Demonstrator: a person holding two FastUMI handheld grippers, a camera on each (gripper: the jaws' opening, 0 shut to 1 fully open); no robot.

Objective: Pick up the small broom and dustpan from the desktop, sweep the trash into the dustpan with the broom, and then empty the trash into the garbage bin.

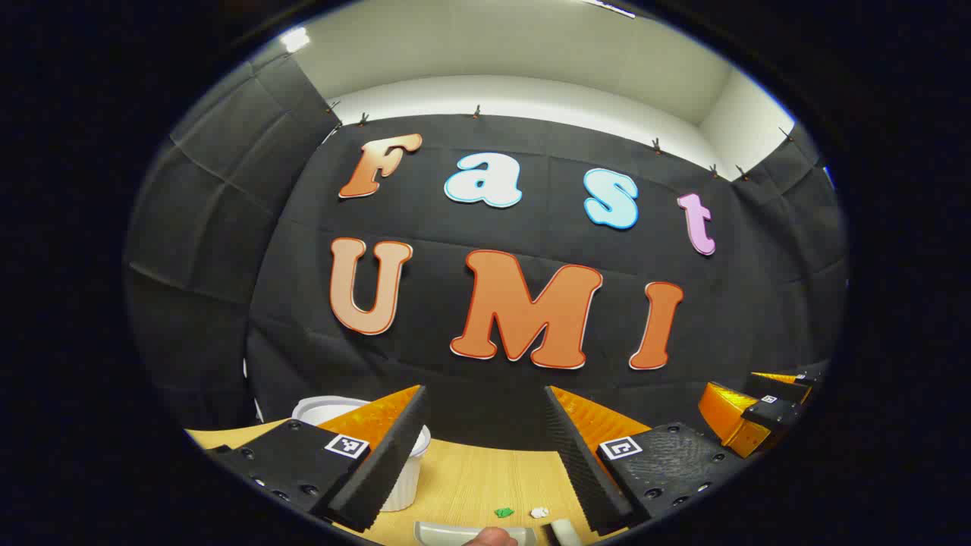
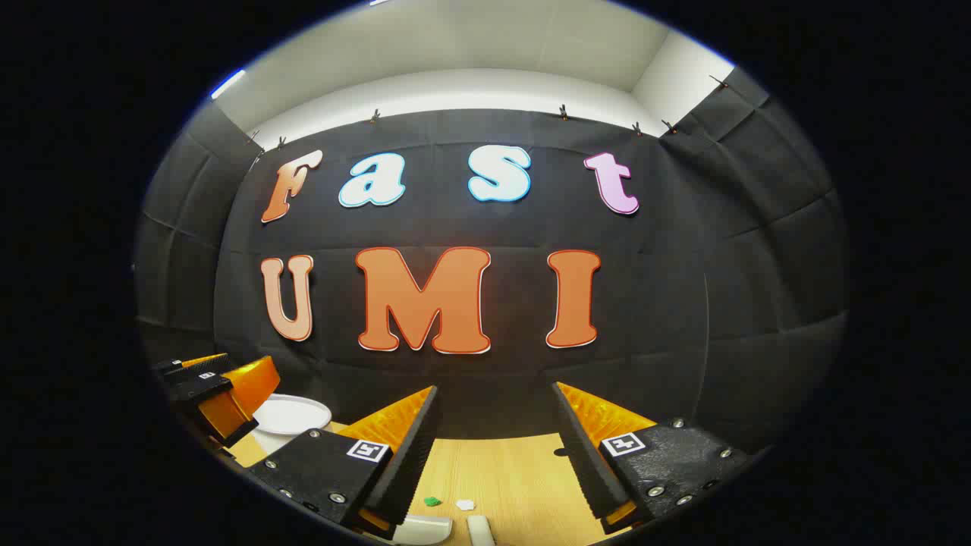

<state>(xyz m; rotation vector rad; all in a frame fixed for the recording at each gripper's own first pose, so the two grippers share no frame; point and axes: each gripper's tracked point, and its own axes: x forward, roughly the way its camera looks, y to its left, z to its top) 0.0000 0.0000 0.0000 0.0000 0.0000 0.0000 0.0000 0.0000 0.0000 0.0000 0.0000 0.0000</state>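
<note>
Light wood-grain desktop (image 1: 485,474), pale tan. White garbage bin (image 1: 406,485) at left, plain, no pattern. One green scrap of trash (image 1: 504,513), one white crumpled scrap (image 1: 539,513) beside it. Pale grey-white dustpan (image 2: 425,528) edge at the bottom; off-white broom (image 2: 479,529) piece next to it. Booth wall (image 2: 683,303) black cloth; ceiling (image 2: 470,38) plain off-white.

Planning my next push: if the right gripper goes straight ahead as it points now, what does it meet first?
Likely nothing before the booth's black cloth wall; the right gripper points above the desktop, though depth is unclear.
</note>
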